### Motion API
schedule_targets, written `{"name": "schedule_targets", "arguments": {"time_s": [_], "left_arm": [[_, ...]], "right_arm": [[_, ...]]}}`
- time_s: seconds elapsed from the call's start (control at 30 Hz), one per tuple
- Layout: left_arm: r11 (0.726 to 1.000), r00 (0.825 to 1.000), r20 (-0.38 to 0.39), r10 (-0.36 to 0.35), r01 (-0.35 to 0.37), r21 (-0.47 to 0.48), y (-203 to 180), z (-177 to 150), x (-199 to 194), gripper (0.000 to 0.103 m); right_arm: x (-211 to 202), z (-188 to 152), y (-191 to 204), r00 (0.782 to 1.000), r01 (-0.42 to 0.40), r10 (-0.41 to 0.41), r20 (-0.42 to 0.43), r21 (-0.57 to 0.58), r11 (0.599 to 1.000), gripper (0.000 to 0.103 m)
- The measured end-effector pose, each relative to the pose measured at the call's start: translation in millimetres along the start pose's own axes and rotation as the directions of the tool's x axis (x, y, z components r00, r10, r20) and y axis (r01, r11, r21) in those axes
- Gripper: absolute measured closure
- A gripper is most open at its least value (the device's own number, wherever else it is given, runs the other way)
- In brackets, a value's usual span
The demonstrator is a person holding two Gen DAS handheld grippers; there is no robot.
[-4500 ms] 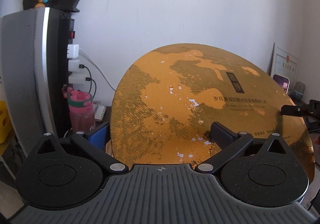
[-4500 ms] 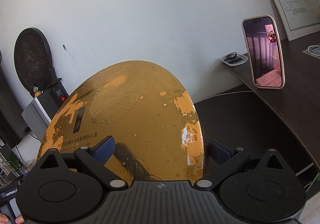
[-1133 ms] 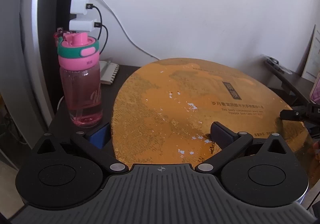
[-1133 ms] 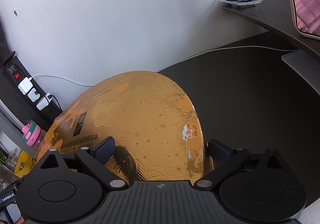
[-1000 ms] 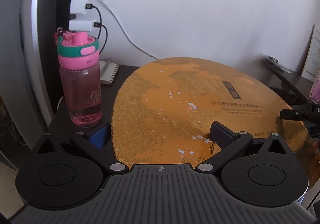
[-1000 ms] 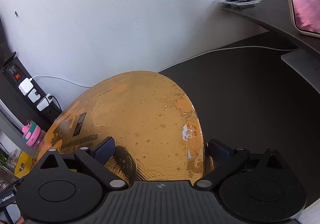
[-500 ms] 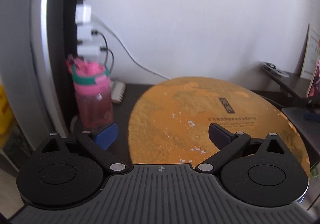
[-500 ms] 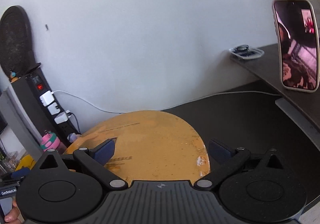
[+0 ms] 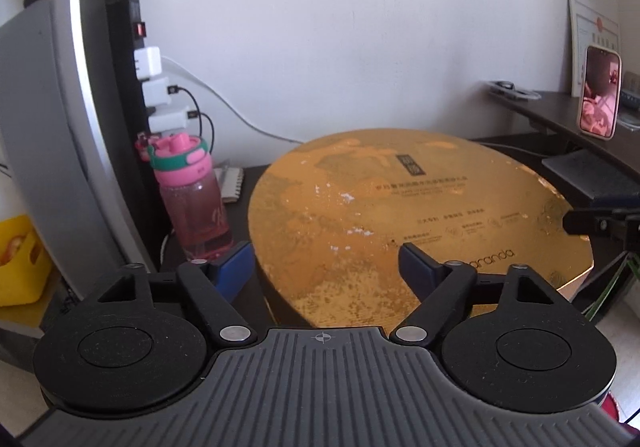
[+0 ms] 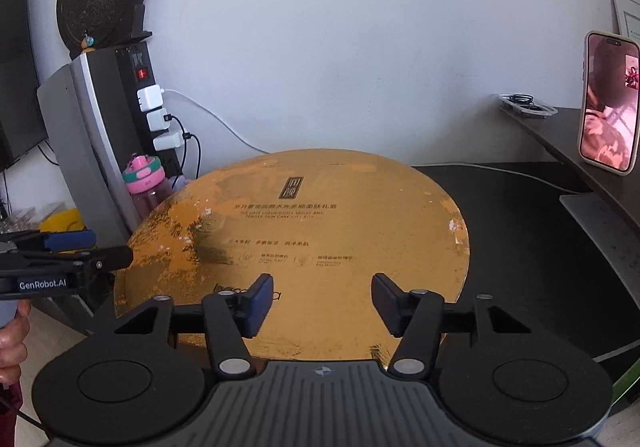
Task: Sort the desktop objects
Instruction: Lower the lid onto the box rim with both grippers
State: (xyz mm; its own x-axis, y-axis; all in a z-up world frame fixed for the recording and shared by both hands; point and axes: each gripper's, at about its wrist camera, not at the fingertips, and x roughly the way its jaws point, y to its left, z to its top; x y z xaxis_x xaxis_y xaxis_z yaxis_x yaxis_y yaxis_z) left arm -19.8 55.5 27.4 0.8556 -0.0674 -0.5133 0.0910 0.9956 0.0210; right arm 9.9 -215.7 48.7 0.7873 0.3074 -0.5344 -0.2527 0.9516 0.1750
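Note:
A large round gold gift box [image 9: 404, 215] lies flat on the dark desk [image 10: 520, 247]; it also shows in the right wrist view [image 10: 320, 231]. My left gripper [image 9: 326, 267] is open at the box's left near edge, its jaws apart and touching nothing. My right gripper [image 10: 318, 301] is open just above the box's near edge, empty. The left gripper shows at the left of the right wrist view [image 10: 80, 251]; the right gripper's tip shows at the right of the left wrist view [image 9: 592, 223].
A pink water bottle [image 9: 192, 195] stands left of the box beside a grey computer tower [image 9: 52, 135] and a power strip with chargers [image 9: 154, 87]. A phone [image 10: 610, 101] stands on a raised shelf [image 9: 560, 107] at right. A yellow bin [image 9: 20, 263] is far left.
Both grippers have let go of the gold box, which now lies flat on the desk, and have pulled back and up from it. The right jaws have narrowed a little.

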Motion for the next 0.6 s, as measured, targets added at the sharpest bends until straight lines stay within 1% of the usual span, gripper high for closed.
{"name": "schedule_targets", "arguments": {"time_s": [0.13, 0.17, 0.23, 0.33, 0.6], "left_arm": [[0.997, 0.997, -0.020, -0.073, 0.073, -0.011, -2, 0, 6, 0.023], [0.997, 0.996, -0.032, -0.081, 0.081, -0.018, -2, -1, 9, 0.023], [0.996, 0.994, -0.064, -0.086, 0.083, -0.039, -1, -2, 17, 0.023], [0.991, 0.988, -0.098, -0.116, 0.109, -0.074, 3, -5, 26, 0.022], [0.981, 0.981, -0.120, -0.152, 0.135, -0.142, 13, -3, 32, 0.020]], "right_arm": [[-1, 2, 5, 1.000, -0.001, 0.001, 0.000, -0.011, 1.000, 0.051], [-2, 2, 6, 1.000, -0.001, 0.001, 0.000, -0.010, 1.000, 0.051], [-2, 2, 8, 1.000, -0.002, 0.002, -0.003, -0.009, 1.000, 0.051], [-3, 2, 9, 1.000, -0.007, 0.006, -0.007, -0.008, 1.000, 0.051], [-5, 3, 8, 1.000, -0.006, 0.006, -0.005, -0.005, 1.000, 0.051]]}}
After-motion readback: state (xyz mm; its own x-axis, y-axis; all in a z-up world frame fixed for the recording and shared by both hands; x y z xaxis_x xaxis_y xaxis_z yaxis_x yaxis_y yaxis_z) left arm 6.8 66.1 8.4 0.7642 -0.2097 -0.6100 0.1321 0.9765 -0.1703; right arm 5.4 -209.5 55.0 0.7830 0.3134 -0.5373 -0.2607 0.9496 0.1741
